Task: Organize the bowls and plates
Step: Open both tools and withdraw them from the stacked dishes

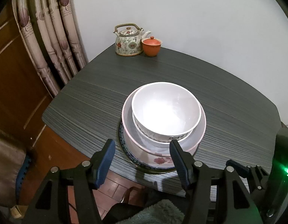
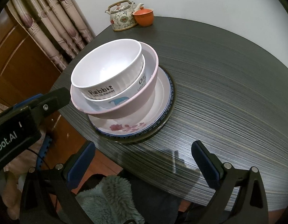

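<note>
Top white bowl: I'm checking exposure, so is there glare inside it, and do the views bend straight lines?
Left wrist view: the white bowl has a blown-out glare patch; right wrist view: evenly lit. Both views bow the table edges.

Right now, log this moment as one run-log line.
stack: white bowl topmost, nested in bowls on plates | left claw: open, empty | right claw: open, empty | table: teapot at back
</note>
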The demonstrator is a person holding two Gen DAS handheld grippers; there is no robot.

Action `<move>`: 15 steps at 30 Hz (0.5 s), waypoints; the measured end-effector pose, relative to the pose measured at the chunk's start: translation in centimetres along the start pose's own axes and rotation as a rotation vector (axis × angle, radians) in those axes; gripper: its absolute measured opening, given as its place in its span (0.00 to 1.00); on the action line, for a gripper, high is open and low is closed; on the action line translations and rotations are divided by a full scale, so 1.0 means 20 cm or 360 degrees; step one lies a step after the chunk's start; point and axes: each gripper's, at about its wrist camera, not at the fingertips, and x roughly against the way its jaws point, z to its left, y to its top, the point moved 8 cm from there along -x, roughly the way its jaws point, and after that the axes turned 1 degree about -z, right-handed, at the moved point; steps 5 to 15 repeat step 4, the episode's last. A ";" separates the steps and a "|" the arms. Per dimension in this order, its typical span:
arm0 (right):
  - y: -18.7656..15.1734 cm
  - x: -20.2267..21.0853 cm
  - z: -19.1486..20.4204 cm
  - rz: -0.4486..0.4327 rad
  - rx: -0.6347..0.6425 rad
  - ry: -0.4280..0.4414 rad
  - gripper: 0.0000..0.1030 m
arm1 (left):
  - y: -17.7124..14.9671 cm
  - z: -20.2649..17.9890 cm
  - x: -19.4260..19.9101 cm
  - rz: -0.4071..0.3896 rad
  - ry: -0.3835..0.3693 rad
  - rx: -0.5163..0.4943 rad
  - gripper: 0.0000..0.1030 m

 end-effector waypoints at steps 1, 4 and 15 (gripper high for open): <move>0.00 0.00 0.00 -0.0001 -0.0001 -0.0002 0.99 | 0.00 0.00 0.00 -0.0002 0.0002 -0.0001 0.60; 0.00 0.00 0.00 -0.0004 0.0001 -0.0002 0.99 | 0.01 0.00 0.00 -0.0007 0.0007 -0.0006 0.60; 0.00 0.00 0.00 -0.0004 0.0001 -0.0002 0.99 | 0.01 0.00 0.00 -0.0007 0.0007 -0.0006 0.60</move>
